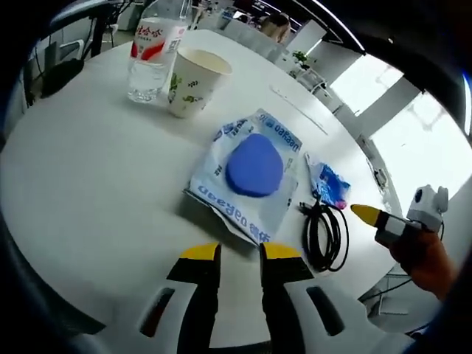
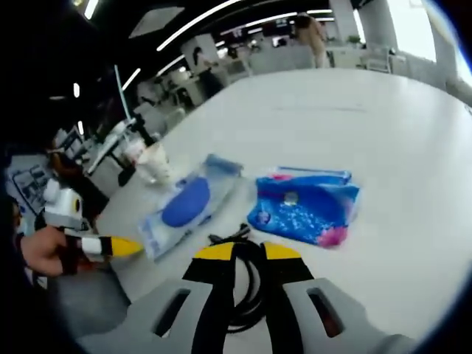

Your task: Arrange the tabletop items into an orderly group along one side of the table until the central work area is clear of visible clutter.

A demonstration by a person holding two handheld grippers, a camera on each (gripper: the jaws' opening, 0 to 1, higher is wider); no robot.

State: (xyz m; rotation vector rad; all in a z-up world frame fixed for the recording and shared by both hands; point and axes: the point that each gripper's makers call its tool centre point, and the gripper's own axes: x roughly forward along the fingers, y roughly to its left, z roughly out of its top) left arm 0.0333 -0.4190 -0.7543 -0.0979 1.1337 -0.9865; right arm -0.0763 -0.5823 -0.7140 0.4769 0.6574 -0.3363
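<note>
1. Currently the wipes pack [image 1: 251, 173] with its blue lid sits mid-frame in the left gripper view; the small blue packet [image 1: 327, 184] is right of it and the black cable [image 1: 324, 234] at lower right.
2. Upper left: paper cup [image 1: 193, 82] touching the water bottle [image 1: 152, 57], on the white table [image 1: 81, 184].
3. Left gripper [image 1: 240, 251]: jaws slightly apart, holding nothing, just short of the pack.
4. Right gripper [image 2: 247, 251]: jaws narrowly apart over the cable [image 2: 247, 284], grip unclear; the packet [image 2: 306, 206] is just beyond.
</note>
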